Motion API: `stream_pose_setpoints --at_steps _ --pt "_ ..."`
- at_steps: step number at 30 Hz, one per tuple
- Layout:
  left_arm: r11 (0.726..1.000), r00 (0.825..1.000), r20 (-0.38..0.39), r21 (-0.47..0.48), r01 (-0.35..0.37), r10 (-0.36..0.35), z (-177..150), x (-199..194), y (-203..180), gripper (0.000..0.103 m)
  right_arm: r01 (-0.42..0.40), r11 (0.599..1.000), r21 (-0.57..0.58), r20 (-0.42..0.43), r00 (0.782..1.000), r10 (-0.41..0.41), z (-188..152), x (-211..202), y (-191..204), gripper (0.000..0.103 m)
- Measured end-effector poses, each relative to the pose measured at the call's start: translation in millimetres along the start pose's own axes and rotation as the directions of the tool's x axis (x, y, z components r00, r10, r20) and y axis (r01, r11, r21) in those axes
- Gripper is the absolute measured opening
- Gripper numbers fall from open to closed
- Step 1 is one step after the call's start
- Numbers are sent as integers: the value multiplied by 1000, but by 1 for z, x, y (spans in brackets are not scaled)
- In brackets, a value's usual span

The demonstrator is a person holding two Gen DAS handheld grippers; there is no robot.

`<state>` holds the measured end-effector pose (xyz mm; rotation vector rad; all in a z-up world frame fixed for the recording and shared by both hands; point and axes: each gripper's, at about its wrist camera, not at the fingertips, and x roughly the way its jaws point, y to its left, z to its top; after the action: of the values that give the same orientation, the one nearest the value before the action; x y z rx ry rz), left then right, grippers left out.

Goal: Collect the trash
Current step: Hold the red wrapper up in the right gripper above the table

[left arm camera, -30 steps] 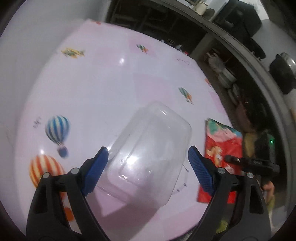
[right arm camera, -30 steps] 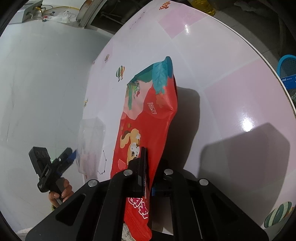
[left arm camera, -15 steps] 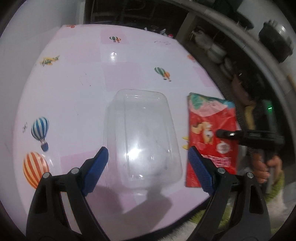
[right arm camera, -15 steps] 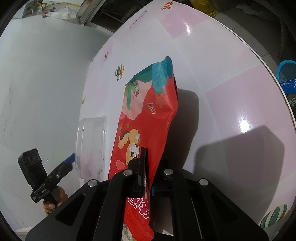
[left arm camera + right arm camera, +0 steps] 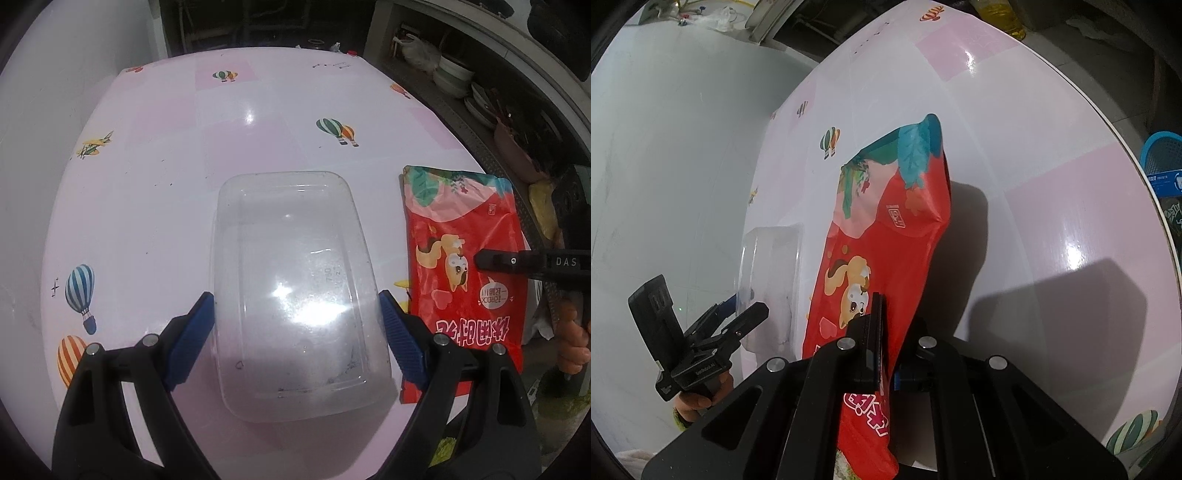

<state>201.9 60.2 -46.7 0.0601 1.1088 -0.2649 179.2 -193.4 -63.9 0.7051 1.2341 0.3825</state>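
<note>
- Left wrist view: the left tool (image 5: 295, 317) is spread wide, its two blue ribbed pads either side of one clear plastic container (image 5: 295, 288); whether they touch it is unclear.
- The rounded rectangular container lies near the desk's (image 5: 155, 192) near edge.
- One glossy red snack bag (image 5: 461, 258) lies at the right edge.
- Right wrist view: the right tool (image 5: 884, 345) is clamped on the crinkled snack bag (image 5: 890, 236).
</note>
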Motion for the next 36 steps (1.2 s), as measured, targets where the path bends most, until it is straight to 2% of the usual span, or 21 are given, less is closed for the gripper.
stream_pose_setpoints --at_steps 11,17,36 --pt "1000 1000 11 2 -11 11 -4 -2 -9 82 -11 1000 5 4 1000 11 1 0 -3 5" --pt "1000 1000 8 2 -9 9 -3 -2 -10 81 -72 996 43 -1 997 72 1 0 -13 5" --pt "999 998 45 13 -35 35 -2 -17 -20 81 -125 991 37 9 992 125 -1 -9 -21 4"
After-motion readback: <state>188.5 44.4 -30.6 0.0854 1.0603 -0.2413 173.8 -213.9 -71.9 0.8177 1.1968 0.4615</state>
